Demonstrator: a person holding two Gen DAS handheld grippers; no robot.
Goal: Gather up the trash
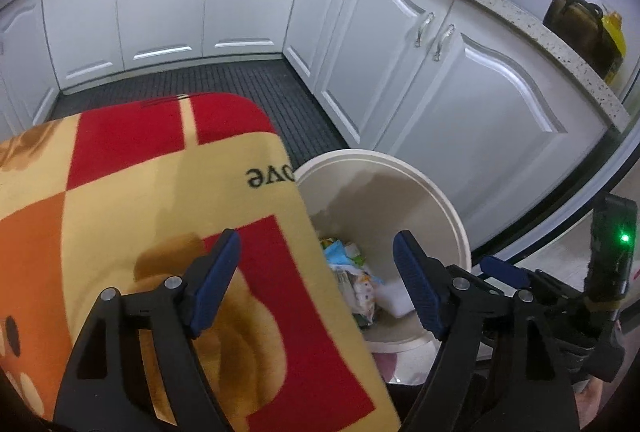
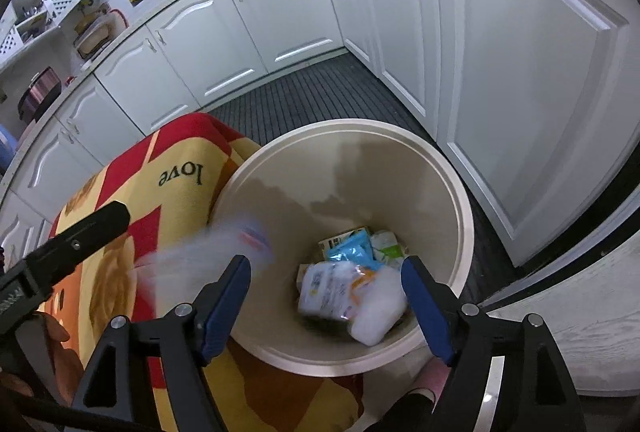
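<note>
Right hand-held gripper (image 2: 326, 306) and left hand-held gripper (image 1: 316, 282), both spread wide and empty, above a cream trash bin (image 2: 460, 199). Crumpled wrappers and tissue (image 2: 352, 284) piled at its bottom; one blurred white scrap (image 2: 216, 248) at the rim. Bear-print blanket (image 1: 160, 191) alongside, white kitchen cabinets (image 2: 500, 51) beyond.

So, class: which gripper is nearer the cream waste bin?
Right. The right gripper hangs open directly over the bin; the left gripper is open over the blanket-covered surface at the bin's side.
</note>
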